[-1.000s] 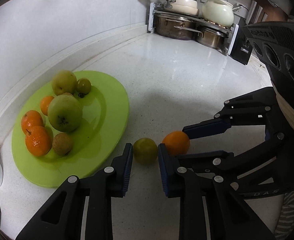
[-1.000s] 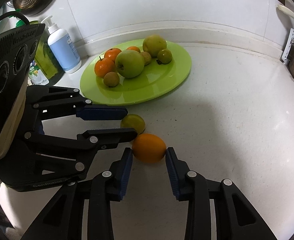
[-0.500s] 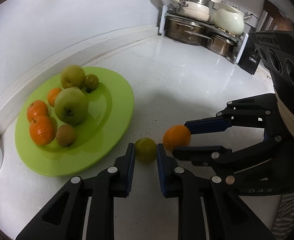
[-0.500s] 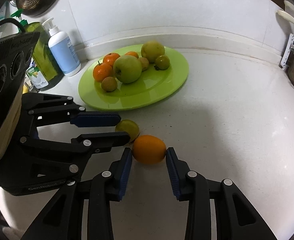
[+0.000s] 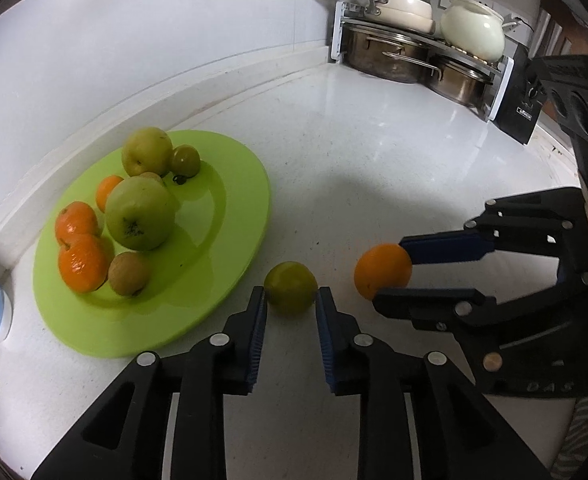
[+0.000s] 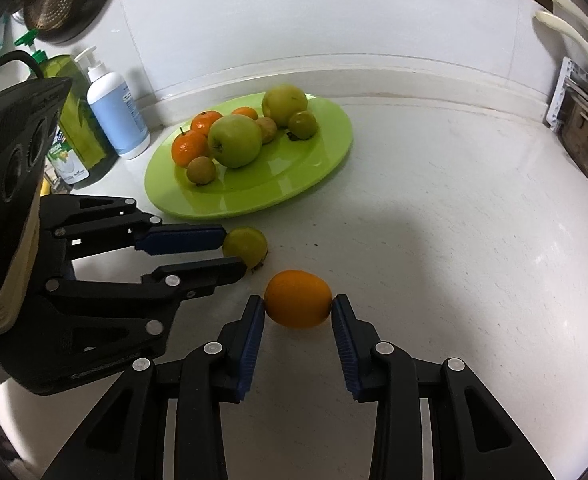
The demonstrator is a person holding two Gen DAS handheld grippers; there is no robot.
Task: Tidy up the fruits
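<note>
A small green fruit [image 5: 290, 286] lies on the white counter just right of the lime-green plate [image 5: 230, 264]. It is between the fingertips of my left gripper [image 5: 290, 300], whose jaws are opening while both pads still touch its sides. In the right wrist view the same fruit [image 6: 245, 245] shows at the tips of the left gripper [image 6: 234, 252]. My right gripper [image 6: 298, 308] is shut on an orange [image 6: 297, 298] low over the counter, with a pad against each side. The plate [image 6: 294, 184] holds several fruits: green apples, mandarins and small brownish ones.
A blue-and-white pump bottle [image 6: 116, 116] and a green bottle [image 6: 74, 132] stand left of the plate by the wall. A rack of steel pots [image 5: 410, 60] and white cookware fills the far right corner. A black box [image 5: 522, 108] stands beside it.
My left gripper's fingers closed in on the green fruit, which earlier had gaps at its sides. The right gripper has kept its grip on the orange and stayed put.
</note>
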